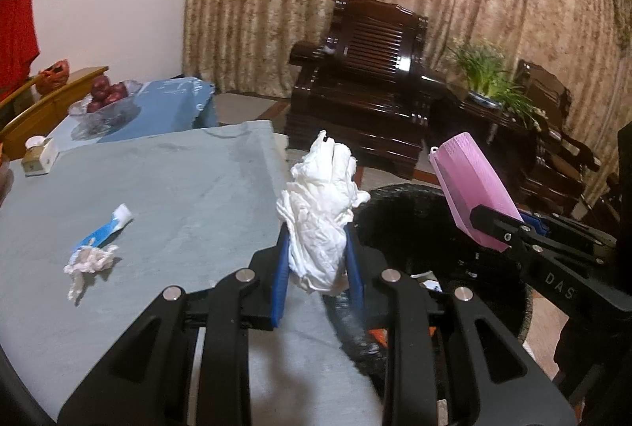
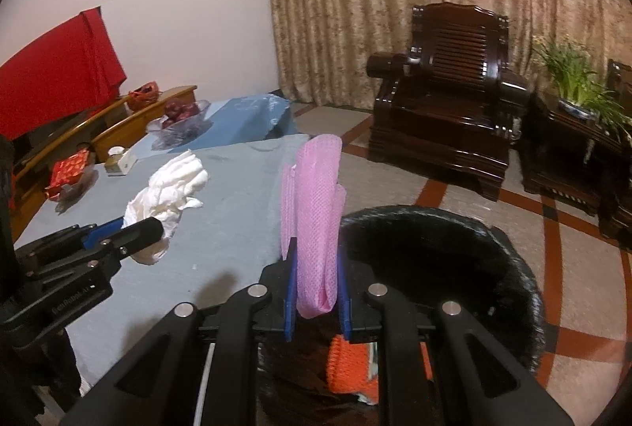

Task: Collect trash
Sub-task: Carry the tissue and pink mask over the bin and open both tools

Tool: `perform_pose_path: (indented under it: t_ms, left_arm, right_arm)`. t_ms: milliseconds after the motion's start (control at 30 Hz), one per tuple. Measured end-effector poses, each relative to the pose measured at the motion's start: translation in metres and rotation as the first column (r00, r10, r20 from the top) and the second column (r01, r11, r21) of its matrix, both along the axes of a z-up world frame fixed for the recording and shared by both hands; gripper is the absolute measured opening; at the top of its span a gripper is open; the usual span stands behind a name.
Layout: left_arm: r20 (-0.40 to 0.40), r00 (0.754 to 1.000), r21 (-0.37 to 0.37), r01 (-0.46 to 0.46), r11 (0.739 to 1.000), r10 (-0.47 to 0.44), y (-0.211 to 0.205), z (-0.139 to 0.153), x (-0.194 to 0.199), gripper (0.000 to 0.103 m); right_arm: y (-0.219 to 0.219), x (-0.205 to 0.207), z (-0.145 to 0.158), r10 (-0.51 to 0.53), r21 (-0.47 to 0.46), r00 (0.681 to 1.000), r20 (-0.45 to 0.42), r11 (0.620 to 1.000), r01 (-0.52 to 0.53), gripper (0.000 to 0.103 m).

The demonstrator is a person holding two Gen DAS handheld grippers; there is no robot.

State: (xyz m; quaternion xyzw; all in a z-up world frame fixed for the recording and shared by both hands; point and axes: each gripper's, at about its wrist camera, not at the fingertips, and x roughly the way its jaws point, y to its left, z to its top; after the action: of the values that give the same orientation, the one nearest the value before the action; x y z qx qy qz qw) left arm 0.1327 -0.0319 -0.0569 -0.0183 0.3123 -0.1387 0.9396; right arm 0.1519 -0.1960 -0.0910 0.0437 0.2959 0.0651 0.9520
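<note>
A: Why is the white tissue [image 1: 320,213] carried so high in the left claw [image 1: 318,260]?

B: It is pinched low between the blue pads, so most of the wad stands free above them. Held that way, it can be dropped cleanly once the claw is parted. The claw is clamped on it, not fully together.

A: And the right claw [image 2: 316,280]?

B: It is clamped on a folded pink cloth [image 2: 316,220], gripped near the fold, with the loose ends standing up. In the left view the same cloth [image 1: 470,189] is seen just right of the left claw.

A: Why are both held where they are?

B: The black bin [image 2: 454,252] lies just below and to the right of the right claw, and to the right of the left claw at the bench [image 1: 177,189] edge. A carry toward the bin is judged to be under way, with release not yet made. The right claw seems nearer to the opening than the left.

A: Is anything already in the bin?

B: Something orange [image 2: 347,366] is seen beneath the right claw, inside the rim.

A: What is left on the bench?

B: A crumpled scrap [image 1: 89,262] and a blue-and-white tube [image 1: 104,228] lie well to the left of the left claw, touching each other. More trips are judged to be needed.
</note>
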Motion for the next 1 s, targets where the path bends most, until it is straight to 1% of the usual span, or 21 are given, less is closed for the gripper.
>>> perform_pose_path:
  t_ms: [267, 600, 800, 1000]
  left_arm:
    - [-0.011, 0.997, 0.017, 0.079, 0.997, -0.079, -0.038, -0.007, 0.005, 0.025]
    - [-0.022, 0.990, 0.032, 0.138, 0.990, -0.137, -0.073, -0.022, 0.011, 0.025]
    - [-0.043, 0.982, 0.049, 0.187, 0.981, -0.185, -0.097, -0.034, 0.018, 0.025]
    - [-0.080, 0.972, 0.063, 0.225, 0.972, -0.220, -0.114, -0.051, 0.024, 0.025]
  right_arm:
    - [-0.031, -0.008, -0.006, -0.059, -0.010, 0.998, -0.016, 0.998, 0.059, 0.017]
    - [-0.066, -0.016, -0.017, -0.123, -0.028, 0.992, -0.034, 0.992, 0.122, 0.017]
    - [-0.082, -0.015, -0.028, -0.158, -0.032, 0.985, -0.062, 0.987, 0.157, 0.017]
    - [-0.090, -0.015, -0.042, -0.177, -0.038, 0.980, -0.092, 0.984, 0.174, 0.017]
